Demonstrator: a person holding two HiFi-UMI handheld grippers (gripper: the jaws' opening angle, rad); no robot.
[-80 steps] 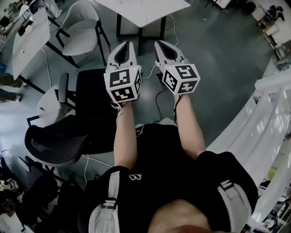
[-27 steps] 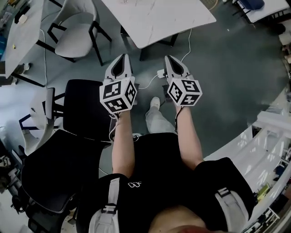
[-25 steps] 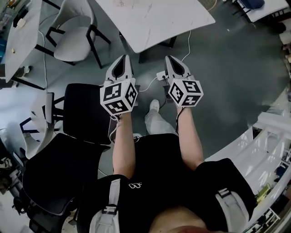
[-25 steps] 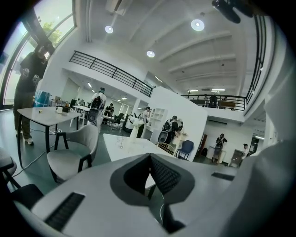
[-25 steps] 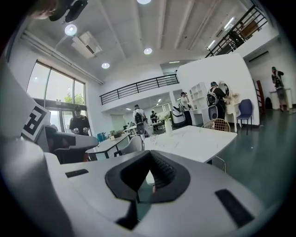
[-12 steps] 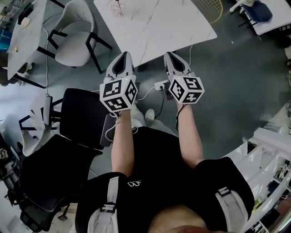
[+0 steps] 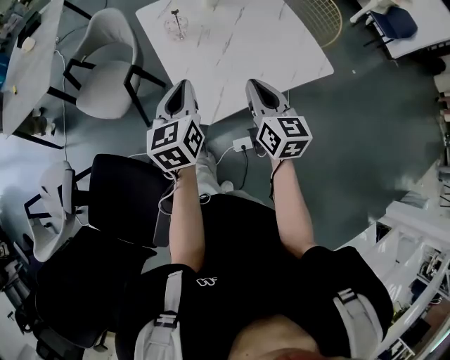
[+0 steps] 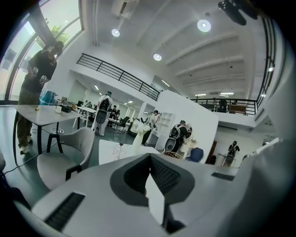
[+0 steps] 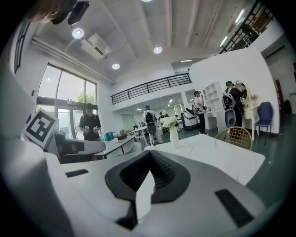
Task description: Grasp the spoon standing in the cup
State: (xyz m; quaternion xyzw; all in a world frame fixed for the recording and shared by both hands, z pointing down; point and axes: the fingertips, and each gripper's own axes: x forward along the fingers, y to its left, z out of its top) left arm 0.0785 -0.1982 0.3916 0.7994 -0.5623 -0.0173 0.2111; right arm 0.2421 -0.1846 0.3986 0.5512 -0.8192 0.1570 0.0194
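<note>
A clear glass cup (image 7: 174,27) with a thin dark spoon (image 7: 177,15) standing in it sits at the far left of a white marble table (image 7: 246,49). In the left gripper view the cup (image 8: 121,151) is small and far off. Both grippers are held side by side over the table's near edge, well short of the cup. My left gripper (image 7: 181,90) is shut and holds nothing; its jaws (image 8: 150,158) meet. My right gripper (image 7: 257,87) is also shut and holds nothing, its tip (image 9: 150,156) pointing across the table.
A white vase with flowers (image 9: 174,134) stands at the table's far side. A grey chair (image 7: 105,53) is left of the table, a gold wire chair (image 7: 320,15) beyond it, and a black chair (image 7: 126,186) at my left. A power strip (image 7: 242,145) lies on the floor.
The white table has come nearer, and the cup with the spoon has entered the head view at the top. Both grippers stay shut and side by side, now over the table's near edge.
</note>
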